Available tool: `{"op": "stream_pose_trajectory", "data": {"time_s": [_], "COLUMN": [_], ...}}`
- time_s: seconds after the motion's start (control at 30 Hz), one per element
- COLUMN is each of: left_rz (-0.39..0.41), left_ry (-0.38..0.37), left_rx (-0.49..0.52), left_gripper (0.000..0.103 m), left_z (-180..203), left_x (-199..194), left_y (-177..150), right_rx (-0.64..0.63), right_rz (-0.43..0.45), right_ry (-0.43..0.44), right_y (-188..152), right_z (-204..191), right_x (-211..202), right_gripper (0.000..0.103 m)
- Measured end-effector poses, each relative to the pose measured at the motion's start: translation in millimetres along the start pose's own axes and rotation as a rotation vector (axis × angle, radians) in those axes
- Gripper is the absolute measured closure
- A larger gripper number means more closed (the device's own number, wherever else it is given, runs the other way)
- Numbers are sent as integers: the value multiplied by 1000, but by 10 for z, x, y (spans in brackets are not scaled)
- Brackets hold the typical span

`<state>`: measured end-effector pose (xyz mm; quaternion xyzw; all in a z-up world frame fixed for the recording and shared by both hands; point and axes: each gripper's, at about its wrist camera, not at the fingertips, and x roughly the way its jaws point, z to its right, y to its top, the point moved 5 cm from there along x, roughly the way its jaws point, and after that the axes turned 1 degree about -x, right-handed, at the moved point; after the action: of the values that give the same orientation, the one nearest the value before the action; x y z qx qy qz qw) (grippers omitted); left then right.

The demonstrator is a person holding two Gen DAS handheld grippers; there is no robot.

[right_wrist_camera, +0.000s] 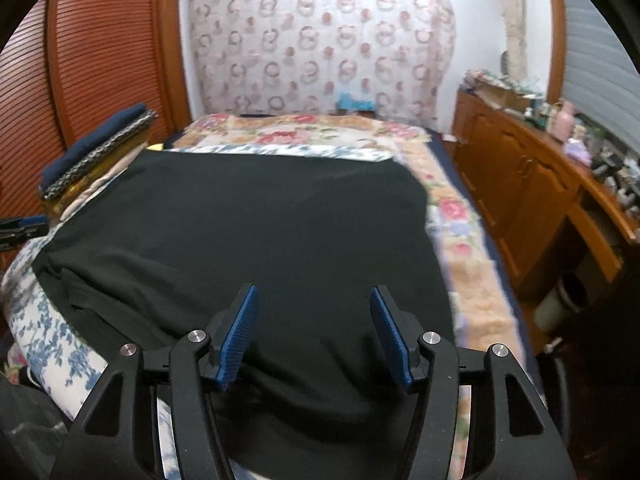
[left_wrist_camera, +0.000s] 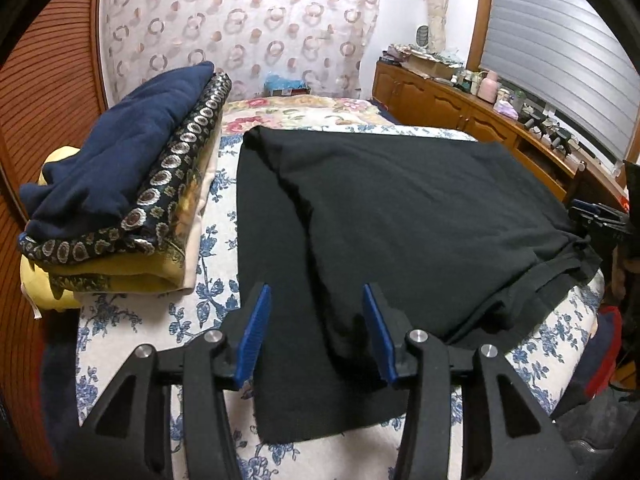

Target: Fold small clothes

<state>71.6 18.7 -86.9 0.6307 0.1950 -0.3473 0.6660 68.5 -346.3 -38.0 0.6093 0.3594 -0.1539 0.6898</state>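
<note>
Bed w/ blue-floral cover (left_wrist_camera: 132, 332): black knit garment (left_wrist_camera: 400, 220) flat at near edge for folding; left gripper (left_wrist_camera: 316, 328) & right gripper (right_wrist_camera: 314, 330) both released, nothing grasped.

A bedroom in a home — a bed (right_wrist_camera: 304, 136) under flowered covers fills the middle, a ring-patterned curtain (right_wrist_camera: 320, 44) hangs at the far wall, slatted wooden closet doors (right_wrist_camera: 100, 52) stand on the left, and a long wooden dresser (right_wrist_camera: 520, 184) on the right carries bottles and clutter — folded clothes (left_wrist_camera: 120, 200) sit stacked on the bed
</note>
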Motion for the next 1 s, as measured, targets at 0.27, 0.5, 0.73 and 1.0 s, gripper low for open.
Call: {"op": "stream_pose_trajectory", "data": {"time_s": [0.27, 0.5, 0.73, 1.0], "left_rz": [-34, -77, -85, -100], "left_ry": [37, 60, 64, 36], "left_rx": [6, -5, -10, -43], "left_gripper": [57, 57, 42, 40], "left_z": [9, -76, -138, -163], "left_x": [154, 268, 288, 248], "left_y": [-15, -91, -108, -131], "right_rx": [-40, -76, -98, -92], "right_rz": [-63, -101, -143, -148], "right_ry": [62, 65, 51, 55], "right_y": [-51, -70, -106, -114], "right_z": [-306, -413, -438, -417], "right_x": [343, 439, 509, 520], "right_gripper": [43, 43, 40, 36]}}
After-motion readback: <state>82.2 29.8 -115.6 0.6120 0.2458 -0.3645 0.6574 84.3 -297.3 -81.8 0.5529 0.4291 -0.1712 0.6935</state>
